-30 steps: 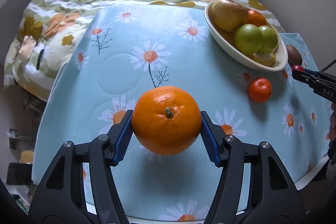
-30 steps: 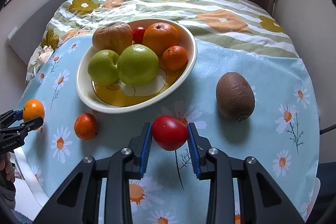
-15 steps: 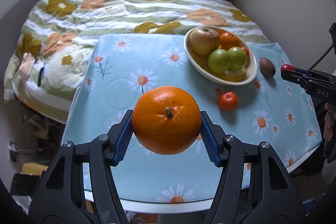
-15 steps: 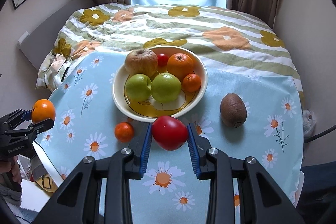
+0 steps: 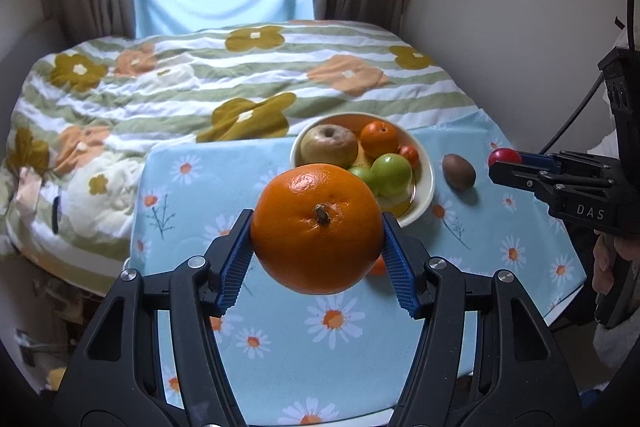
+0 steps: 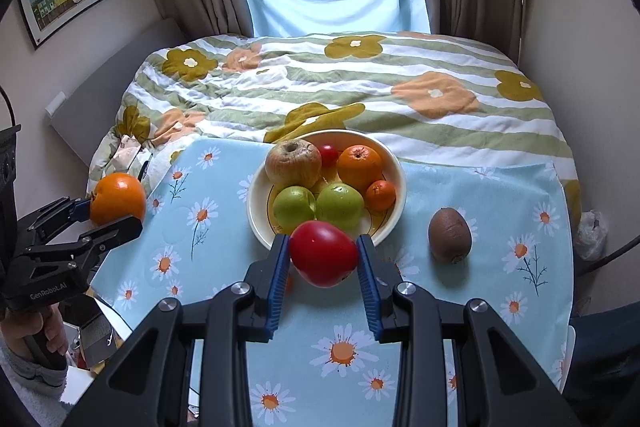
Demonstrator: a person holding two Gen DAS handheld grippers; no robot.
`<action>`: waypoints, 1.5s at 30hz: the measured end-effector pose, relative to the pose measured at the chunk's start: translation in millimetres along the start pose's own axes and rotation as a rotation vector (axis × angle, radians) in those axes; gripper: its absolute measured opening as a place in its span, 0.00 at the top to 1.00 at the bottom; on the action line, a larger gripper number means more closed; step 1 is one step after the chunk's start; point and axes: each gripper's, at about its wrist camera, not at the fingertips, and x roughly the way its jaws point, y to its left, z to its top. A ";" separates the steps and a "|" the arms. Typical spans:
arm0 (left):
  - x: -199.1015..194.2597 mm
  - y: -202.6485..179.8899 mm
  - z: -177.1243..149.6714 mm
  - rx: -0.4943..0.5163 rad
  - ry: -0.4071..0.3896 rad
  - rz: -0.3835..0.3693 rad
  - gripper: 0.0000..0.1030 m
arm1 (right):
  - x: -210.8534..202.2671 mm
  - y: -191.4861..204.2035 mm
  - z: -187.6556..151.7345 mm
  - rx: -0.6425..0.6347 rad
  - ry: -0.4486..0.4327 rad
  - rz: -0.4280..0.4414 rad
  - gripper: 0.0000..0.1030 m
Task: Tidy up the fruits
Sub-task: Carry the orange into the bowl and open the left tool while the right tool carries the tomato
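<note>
above the daisy-print tablecloth (image 6: 500, 187) you hold both tools off the surface, each with a fruit in it. your left gripper (image 5: 318, 247) is clamped on a large orange (image 5: 318, 229), blue pads pressed to its two sides, stem end facing the camera; in the right wrist view that orange (image 6: 117, 198) hangs over the left edge of the table. your right gripper (image 6: 323, 255) is squeezed onto a red tomato (image 6: 323, 253), which sits between the blue pads just in front of the bowl's near rim as the camera sees it; from the left wrist view only its red top (image 5: 505, 157) peeks past the black fingers.

the cream bowl (image 6: 400, 187) rests on the cloth near the bed's edge and holds a wrinkled brownish apple (image 6: 293, 163), two green apples (image 6: 340, 205) side by side, an orange (image 6: 359, 167), a small mandarin (image 6: 381, 195) against the right wall and a small red fruit (image 6: 329, 154) at the back. a kiwi (image 6: 450, 235) lies on the cloth to the right of the bowl, apart from it. another small mandarin (image 5: 377, 266) on the cloth is mostly hidden behind the fruit you hold. beyond the table is a bed with a flowered, striped quilt (image 6: 400, 87).
</note>
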 end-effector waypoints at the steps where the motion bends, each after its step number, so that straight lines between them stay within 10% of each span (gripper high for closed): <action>1: 5.2 -4.0 4.1 0.004 -0.003 -0.003 0.36 | 1.3 -1.8 3.1 -0.010 -0.004 0.000 0.70; 17: 117.0 -54.1 70.8 0.036 0.056 -0.007 0.36 | 55.5 -55.2 31.1 -0.090 0.072 0.069 0.70; 40: 203.9 -90.0 75.8 0.203 0.166 0.058 0.36 | 93.2 -119.5 42.7 -0.039 0.144 0.051 0.70; 45: 189.7 -90.8 76.3 0.207 0.117 0.066 0.00 | 93.0 -124.0 46.1 -0.030 0.137 0.045 0.70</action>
